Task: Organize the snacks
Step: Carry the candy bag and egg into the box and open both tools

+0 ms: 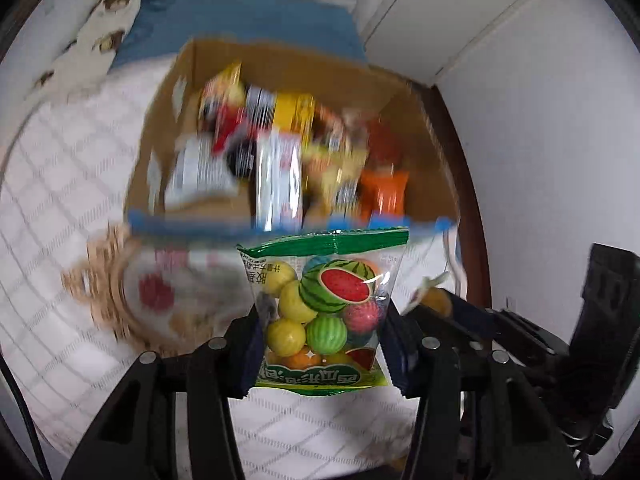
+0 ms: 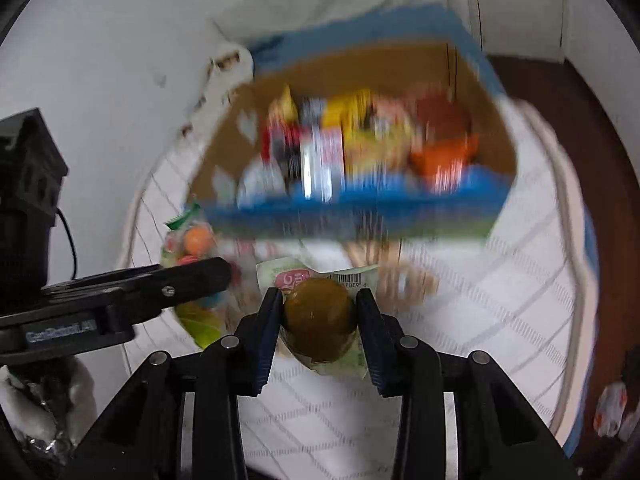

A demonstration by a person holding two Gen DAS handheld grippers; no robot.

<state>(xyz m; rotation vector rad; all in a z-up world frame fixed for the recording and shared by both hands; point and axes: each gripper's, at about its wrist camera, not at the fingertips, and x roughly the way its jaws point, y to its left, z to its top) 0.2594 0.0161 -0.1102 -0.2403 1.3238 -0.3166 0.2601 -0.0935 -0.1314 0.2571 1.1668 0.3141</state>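
The cardboard box point(image 1: 192, 92) stands ahead of you on the quilted cover point(image 1: 60, 208), already half full of snacks. Your left gripper point(image 1: 320, 344) pinches the fruit-candy bag point(image 1: 324, 312) by its sides; your right gripper point(image 2: 318, 324) pinches a wrapped brown bun point(image 2: 320, 312). Carry both over the blue rim before you release, and choose the empty near-left corner.
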